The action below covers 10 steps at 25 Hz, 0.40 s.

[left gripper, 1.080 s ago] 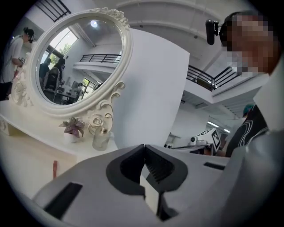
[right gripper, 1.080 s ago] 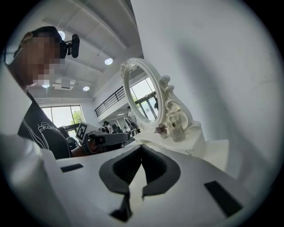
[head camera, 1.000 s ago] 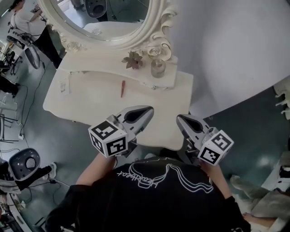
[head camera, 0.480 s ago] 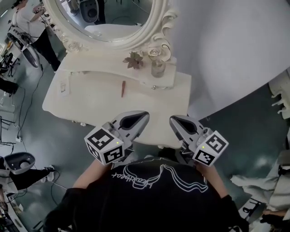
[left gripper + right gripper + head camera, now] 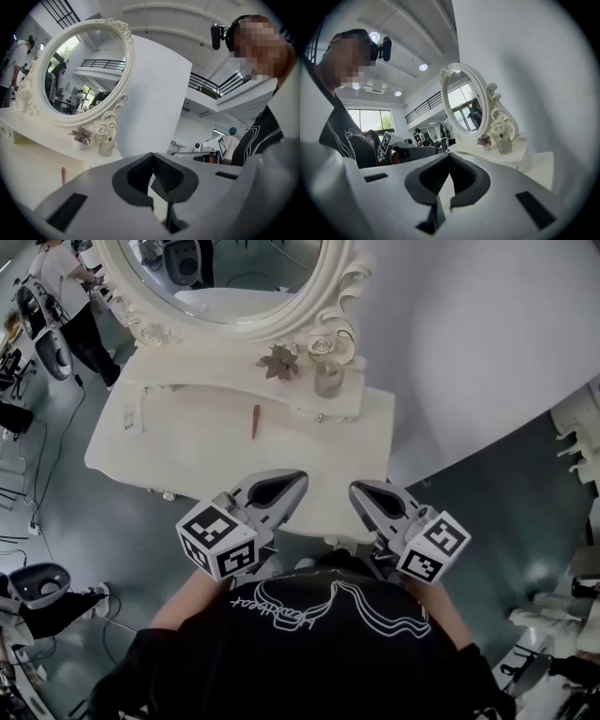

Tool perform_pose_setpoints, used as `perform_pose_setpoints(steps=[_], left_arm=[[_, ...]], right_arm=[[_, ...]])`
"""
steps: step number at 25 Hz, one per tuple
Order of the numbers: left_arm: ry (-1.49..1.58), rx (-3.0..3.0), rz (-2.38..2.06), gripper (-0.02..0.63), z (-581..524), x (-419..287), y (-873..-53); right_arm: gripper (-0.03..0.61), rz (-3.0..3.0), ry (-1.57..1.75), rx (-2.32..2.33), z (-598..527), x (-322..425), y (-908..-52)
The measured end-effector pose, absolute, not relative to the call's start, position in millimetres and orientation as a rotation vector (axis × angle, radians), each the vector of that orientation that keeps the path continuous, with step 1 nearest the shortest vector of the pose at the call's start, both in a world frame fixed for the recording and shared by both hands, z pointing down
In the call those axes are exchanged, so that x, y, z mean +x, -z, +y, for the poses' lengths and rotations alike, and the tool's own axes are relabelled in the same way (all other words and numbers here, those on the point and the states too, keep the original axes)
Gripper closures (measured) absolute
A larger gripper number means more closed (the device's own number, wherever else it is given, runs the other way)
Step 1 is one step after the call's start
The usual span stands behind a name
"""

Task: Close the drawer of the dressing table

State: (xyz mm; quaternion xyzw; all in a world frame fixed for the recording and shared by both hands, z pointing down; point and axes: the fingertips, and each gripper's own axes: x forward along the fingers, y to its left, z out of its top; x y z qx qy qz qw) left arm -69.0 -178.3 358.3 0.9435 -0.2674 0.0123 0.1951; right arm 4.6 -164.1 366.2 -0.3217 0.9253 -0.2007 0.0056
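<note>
The white dressing table with its oval mirror stands in front of me. From above, its drawer front is hidden under the top's near edge. My left gripper hovers over that near edge, shut and empty. Beside it, my right gripper is also shut and empty, near the table's front right corner. In the left gripper view the jaws meet at their tips with nothing between them. The right gripper's jaws also meet at the tips.
On the raised back shelf are a small plant and a glass bottle. A red stick and a paper tag lie on the top. A grey wall rises at the right. People, cables and a machine occupy the floor at left.
Both grippers have drawn back a little toward my body and slightly left along the table's near edge. Their jaws stayed shut.
</note>
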Motion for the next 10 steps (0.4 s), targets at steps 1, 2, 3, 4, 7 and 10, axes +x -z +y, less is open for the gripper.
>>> perform_pose_setpoints(steps=[1, 2, 3, 4, 7, 10], left_arm=[[-0.034, 2.644, -0.751, 0.609, -178.8, -69.7, -358.1], [-0.035, 2.643, -0.754, 0.609, -179.6, -70.3, -358.1], [-0.036, 2.64, -0.761, 0.609, -180.7, -70.8, -358.4], [-0.037, 2.638, -0.77, 0.609, -181.9, -71.5, -359.1], [-0.038, 2.631, -0.789, 0.609, -184.8, -72.9, -362.6], [-0.037, 2.627, -0.788, 0.609, -185.9, -72.2, -366.6]], right_arm=[[0.574, 2.898, 0.629, -1.008, -164.4, 3.8, -365.9], [0.574, 2.899, 0.629, -1.008, -164.9, 3.3, -365.5], [0.574, 2.9, 0.63, -1.008, -165.3, 2.9, -365.2], [0.574, 2.9, 0.631, -1.007, -165.7, 2.6, -365.2], [0.574, 2.898, 0.637, -1.006, -166.6, 3.4, -367.6], [0.574, 2.894, 0.646, -1.009, -167.5, 5.6, -372.7]])
